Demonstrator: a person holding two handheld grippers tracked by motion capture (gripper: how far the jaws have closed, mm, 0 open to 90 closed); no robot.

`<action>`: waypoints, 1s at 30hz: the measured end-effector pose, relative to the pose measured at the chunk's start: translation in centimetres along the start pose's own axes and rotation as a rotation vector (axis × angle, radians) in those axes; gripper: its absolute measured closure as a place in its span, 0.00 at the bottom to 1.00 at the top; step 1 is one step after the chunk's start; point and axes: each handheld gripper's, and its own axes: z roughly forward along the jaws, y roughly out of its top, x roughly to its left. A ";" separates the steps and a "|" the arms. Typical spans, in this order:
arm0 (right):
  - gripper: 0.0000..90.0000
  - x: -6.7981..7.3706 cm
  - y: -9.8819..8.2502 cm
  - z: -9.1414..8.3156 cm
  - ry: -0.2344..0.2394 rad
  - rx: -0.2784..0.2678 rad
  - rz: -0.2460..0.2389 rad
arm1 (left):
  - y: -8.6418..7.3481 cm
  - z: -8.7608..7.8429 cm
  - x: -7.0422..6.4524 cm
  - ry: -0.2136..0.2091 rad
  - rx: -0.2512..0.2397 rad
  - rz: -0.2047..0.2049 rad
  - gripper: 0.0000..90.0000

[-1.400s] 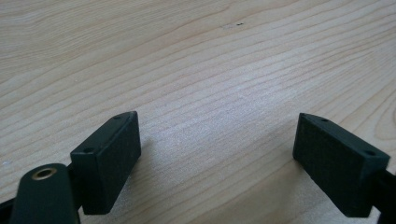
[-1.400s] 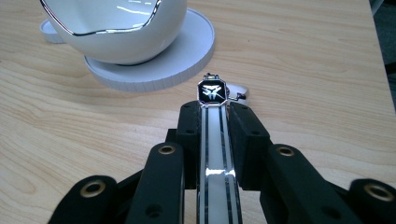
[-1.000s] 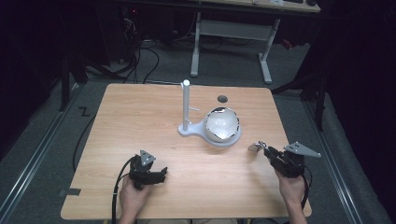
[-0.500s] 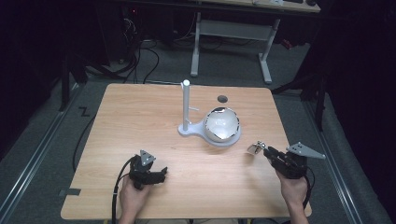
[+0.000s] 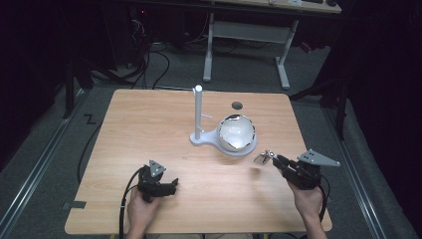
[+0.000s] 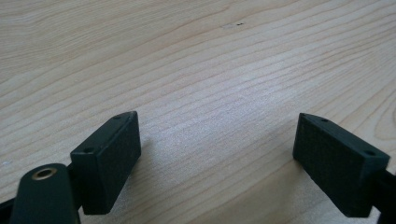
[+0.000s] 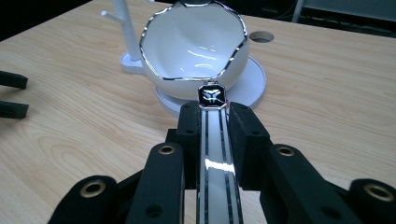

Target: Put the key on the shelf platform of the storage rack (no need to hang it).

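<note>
Two grippers are in my hands at the lower part of the high view. My left gripper [image 5: 158, 185] sits low left of centre on the wooden table [image 5: 149, 119], and in the left gripper view its jaws stand wide apart with nothing but bare wood grain between them. My right gripper [image 5: 293, 169] is at the lower right, and its jaws are closed on a slim white spoon [image 7: 215, 154] with dark and silver stripes along the handle. In the right gripper view the handle runs up the middle of the frame between the two jaws, and its end, a small black emblem with a silver edge, pokes out past them. That end points at a white bowl [image 5: 237, 133] with a wavy silver rim, just short of it; I cannot tell whether they touch. The bowl rests on the round plate of a white stand [image 5: 199, 117], whose upright post rises to the bowl's left. A small dark hole [image 5: 237, 105] lies in the table just above the bowl.
</note>
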 end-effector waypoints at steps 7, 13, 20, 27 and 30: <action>0.84 0.3 0.7 0.2 0.027 0.001 -0.010 | 0.0 0.0 0.0 0.000 0.000 0.000 0.17; 0.84 0.7 1.3 0.5 0.038 0.006 -0.031 | 0.0 0.0 0.0 0.000 0.000 0.000 0.17; 0.84 0.9 2.3 0.5 0.061 -0.003 -0.043 | 0.0 0.0 0.0 0.000 0.001 0.001 0.17; 0.84 1.0 3.3 0.4 0.072 -0.010 -0.044 | 0.0 0.0 0.0 0.000 0.000 0.001 0.17; 0.84 1.1 3.7 0.5 0.076 -0.009 -0.052 | 0.0 0.0 0.0 0.000 0.001 0.001 0.17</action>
